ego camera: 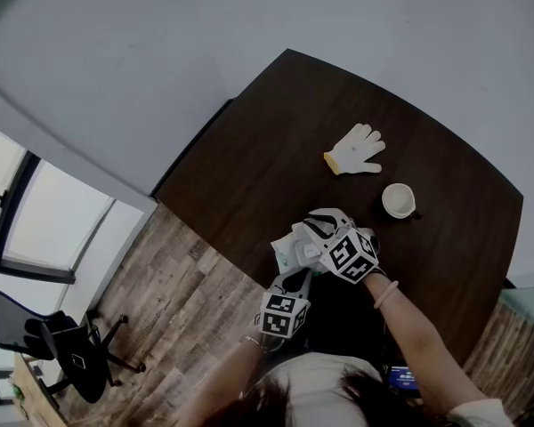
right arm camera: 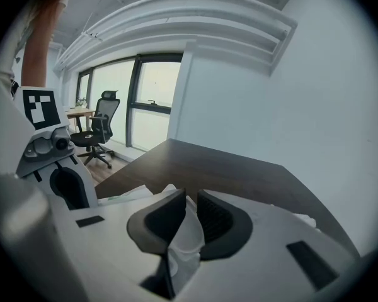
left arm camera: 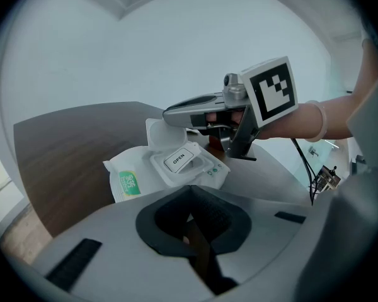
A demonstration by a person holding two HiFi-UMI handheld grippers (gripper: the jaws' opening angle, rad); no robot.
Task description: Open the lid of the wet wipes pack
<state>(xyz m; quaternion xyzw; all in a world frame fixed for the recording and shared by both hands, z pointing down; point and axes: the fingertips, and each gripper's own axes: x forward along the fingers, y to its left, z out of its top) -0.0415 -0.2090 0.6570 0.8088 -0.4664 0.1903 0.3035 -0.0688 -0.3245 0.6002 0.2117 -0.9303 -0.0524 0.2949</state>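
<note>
My right forearm (ego camera: 418,327) reaches over the dark bench (ego camera: 249,149) from 5 o'clock and the left forearm (ego camera: 227,372) from 7, both pitched downward. The wet wipes pack (ego camera: 287,249) lies at the near edge. The left tongs (left arm camera: 190,192) are clenched at its 6 o'clock side. The right tongs (right arm camera: 190,201) are released, the raised lid (left arm camera: 159,137) standing between their pads.

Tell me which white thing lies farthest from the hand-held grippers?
The glove, with its yellow cuff; the cup and the wet wipes pack lie nearer.
</note>
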